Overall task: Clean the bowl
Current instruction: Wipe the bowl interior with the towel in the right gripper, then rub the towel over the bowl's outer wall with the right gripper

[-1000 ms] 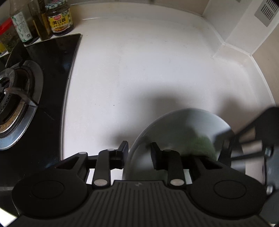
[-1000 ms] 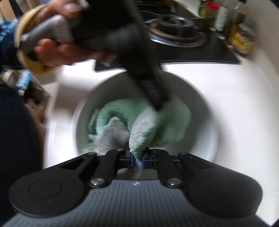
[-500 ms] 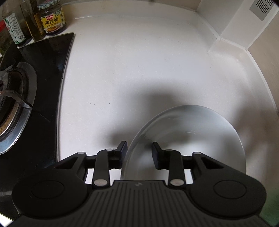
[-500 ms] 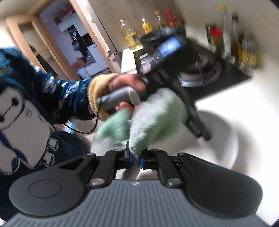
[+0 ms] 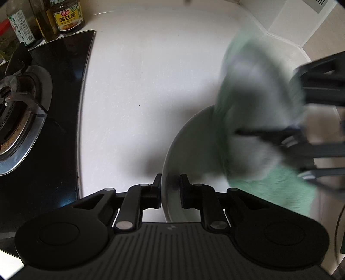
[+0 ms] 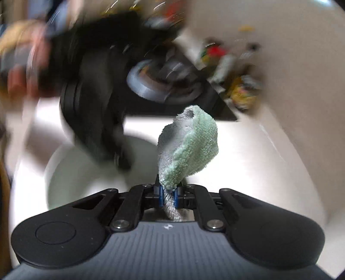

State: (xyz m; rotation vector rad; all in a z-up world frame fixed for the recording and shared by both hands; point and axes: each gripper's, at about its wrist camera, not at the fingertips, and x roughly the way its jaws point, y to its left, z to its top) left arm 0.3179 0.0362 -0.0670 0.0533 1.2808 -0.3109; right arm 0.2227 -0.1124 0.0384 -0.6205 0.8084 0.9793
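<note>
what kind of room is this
Most likely a home kitchen: a gas burner set in a black glass hob, sauce jars and bottles against the wall, and a white countertop carrying the bowl.

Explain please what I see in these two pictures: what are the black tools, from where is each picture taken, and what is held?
No robot is here. A person holds two hand tools, each with a camera looking forward along its two jaws.

One picture is from the left gripper. Its jaws stand on either side of the rim of a white bowl on the white counter. A stove and jars are to the left.

The other picture is from the right gripper. Its jaws are shut on a green and grey cloth, lifted above the counter. This view is blurred, so the hand is unclear.
</note>
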